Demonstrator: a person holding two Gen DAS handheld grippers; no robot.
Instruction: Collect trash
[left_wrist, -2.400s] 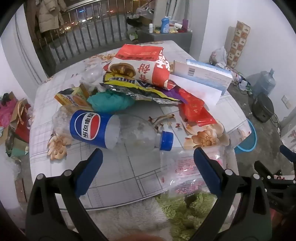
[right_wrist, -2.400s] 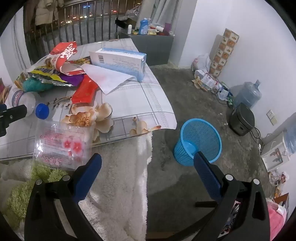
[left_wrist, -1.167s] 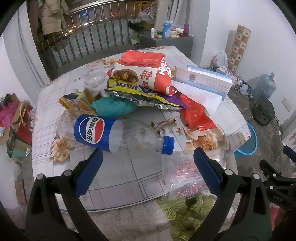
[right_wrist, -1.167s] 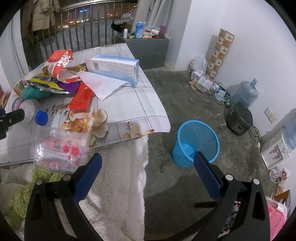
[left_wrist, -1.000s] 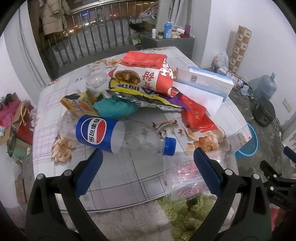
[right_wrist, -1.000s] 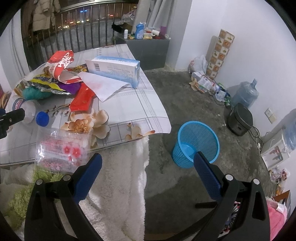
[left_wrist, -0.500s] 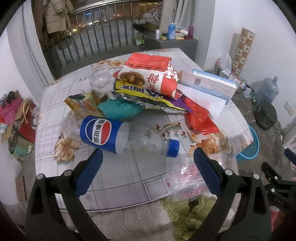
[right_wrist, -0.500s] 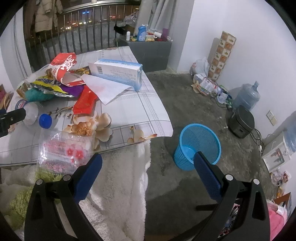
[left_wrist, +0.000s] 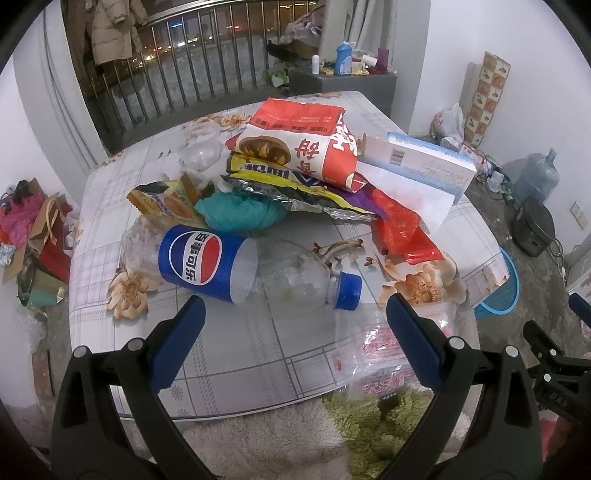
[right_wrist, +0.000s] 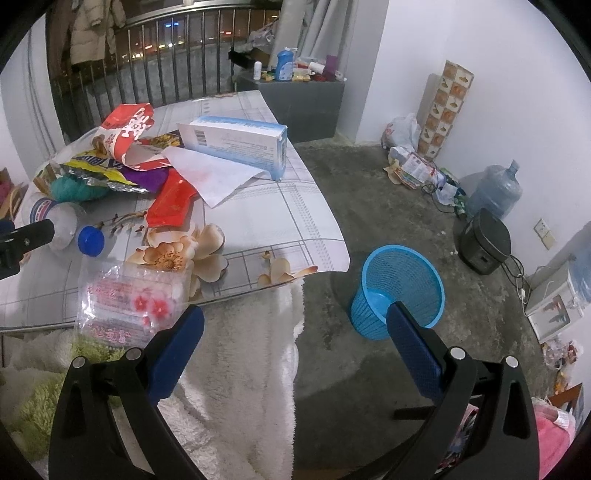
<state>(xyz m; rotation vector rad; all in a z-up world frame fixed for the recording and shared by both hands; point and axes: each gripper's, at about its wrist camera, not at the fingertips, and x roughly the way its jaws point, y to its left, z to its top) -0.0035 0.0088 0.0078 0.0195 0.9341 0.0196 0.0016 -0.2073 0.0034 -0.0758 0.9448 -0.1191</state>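
Observation:
A heap of trash lies on the flowered table (left_wrist: 236, 343): a Pepsi bottle (left_wrist: 236, 267) on its side with a blue cap, a red and white snack bag (left_wrist: 299, 142), a teal bag (left_wrist: 240, 214), a red wrapper (left_wrist: 404, 230), a blue and white box (right_wrist: 236, 142), and a clear plastic bag (right_wrist: 133, 301) hanging over the near edge. My left gripper (left_wrist: 293, 314) is open, just short of the bottle, holding nothing. My right gripper (right_wrist: 293, 317) is open and empty over the floor, right of the table. A blue mesh basket (right_wrist: 400, 288) stands on the floor.
A white fleece (right_wrist: 236, 387) and a green fuzzy cloth (left_wrist: 373, 424) lie below the table's near edge. A black appliance (right_wrist: 485, 240), a water jug (right_wrist: 495, 192) and cables line the right wall. A railing (left_wrist: 199, 81) runs behind the table; bags (left_wrist: 29, 236) sit left.
Both grippers have risen and drawn back a little, so the table and its trash sit lower and farther in view. Neither gripper has closed or taken anything.

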